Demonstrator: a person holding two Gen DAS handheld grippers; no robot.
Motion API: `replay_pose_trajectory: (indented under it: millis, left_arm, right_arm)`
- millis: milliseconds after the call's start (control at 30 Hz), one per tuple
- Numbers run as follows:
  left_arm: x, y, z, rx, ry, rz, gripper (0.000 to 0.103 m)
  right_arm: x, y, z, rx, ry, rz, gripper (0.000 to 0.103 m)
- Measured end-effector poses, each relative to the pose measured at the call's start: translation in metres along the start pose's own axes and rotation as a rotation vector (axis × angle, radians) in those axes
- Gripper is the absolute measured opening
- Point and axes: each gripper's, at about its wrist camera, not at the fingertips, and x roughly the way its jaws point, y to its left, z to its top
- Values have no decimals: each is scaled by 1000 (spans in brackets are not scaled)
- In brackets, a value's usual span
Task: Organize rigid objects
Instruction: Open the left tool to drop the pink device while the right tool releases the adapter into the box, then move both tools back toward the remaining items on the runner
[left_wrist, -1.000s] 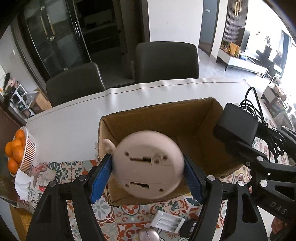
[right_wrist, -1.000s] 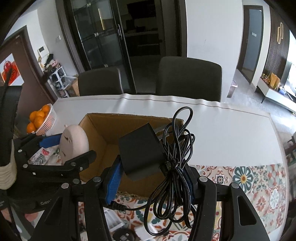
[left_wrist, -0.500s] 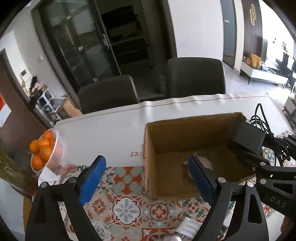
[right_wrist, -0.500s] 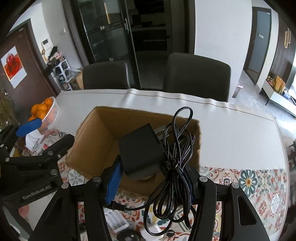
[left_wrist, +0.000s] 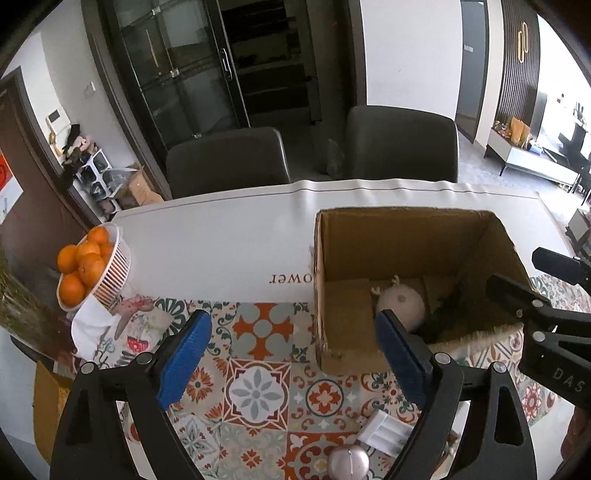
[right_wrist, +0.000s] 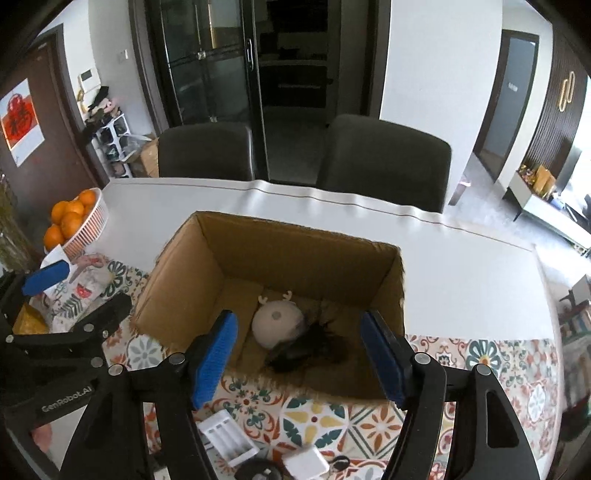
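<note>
Both claws empty, both items down in the box!

The right gripper (right_wrist: 299, 354) has just been opening, nothing between its blue pads, poised over the cardboard box (right_wrist: 295, 240) at centre frame. Inside lies the round pink lamp (right_wrist: 277, 325), antlers pointing toward the far wall, and the black adapter with its cord (right_wrist: 314, 347) touching its right side, long axis unclear. The left gripper (left_wrist: 291, 354) gapes wide over the patterned mat (left_wrist: 258, 391), just left of the box.

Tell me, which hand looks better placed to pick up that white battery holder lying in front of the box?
Probably the right. Its tongs have just opened, empty, and the white battery holder lies just below its left pad. The left tongs, also open and empty, sit further off to the side of the cardboard box.
</note>
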Motion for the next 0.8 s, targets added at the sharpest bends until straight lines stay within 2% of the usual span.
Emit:
replay_pose_trajectory:
  millis: [367, 533, 800]
  left_arm:
    - [-51, 3, -35, 23, -87, -2, 91]
    - [-73, 9, -55, 24, -123, -25, 92]
    - [-91, 15, -92, 31, -126, -50, 92]
  right_arm:
    - [-54, 1, -35, 77, -91, -17, 70]
    - [-78, 10, -57, 91, -131, -16, 74]
    - [-96, 25, -96, 115, -151, 0, 74]
